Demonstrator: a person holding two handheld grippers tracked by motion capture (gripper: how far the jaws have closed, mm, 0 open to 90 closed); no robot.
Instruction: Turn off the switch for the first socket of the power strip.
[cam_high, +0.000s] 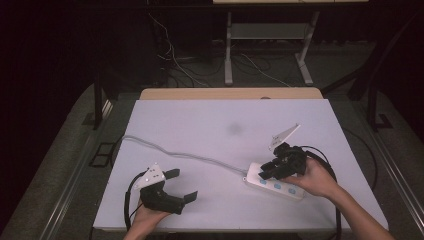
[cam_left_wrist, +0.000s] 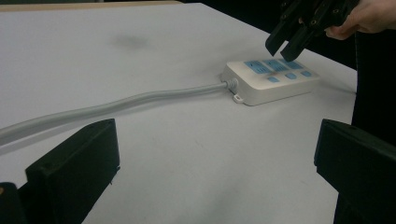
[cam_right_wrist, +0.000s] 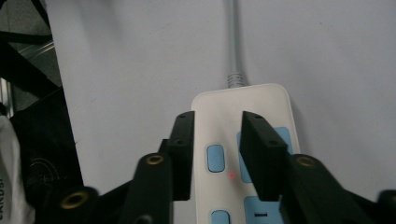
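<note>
Your right gripper (cam_high: 267, 171) hangs over the cord end of the white power strip (cam_high: 275, 183), jaws set a narrow gap apart and holding nothing. In the right gripper view they bracket a small blue rocker switch (cam_right_wrist: 215, 157), with a tiny red indicator light (cam_right_wrist: 231, 176) glowing just beside it, so you look lined up to press that switch rather than lift the strip; whether a jaw tip touches the casing can't be told.

The strip lies flat near the right front of the bench (cam_high: 215, 120), a smooth rounded plastic block with blue sockets and switches. Its thick grey cable (cam_high: 175, 152) snakes left across the matte white surface.

Your left gripper (cam_high: 182, 186) rests low at the front left, jaws spread wide and empty, well apart from the strip and apparently just parked.
</note>
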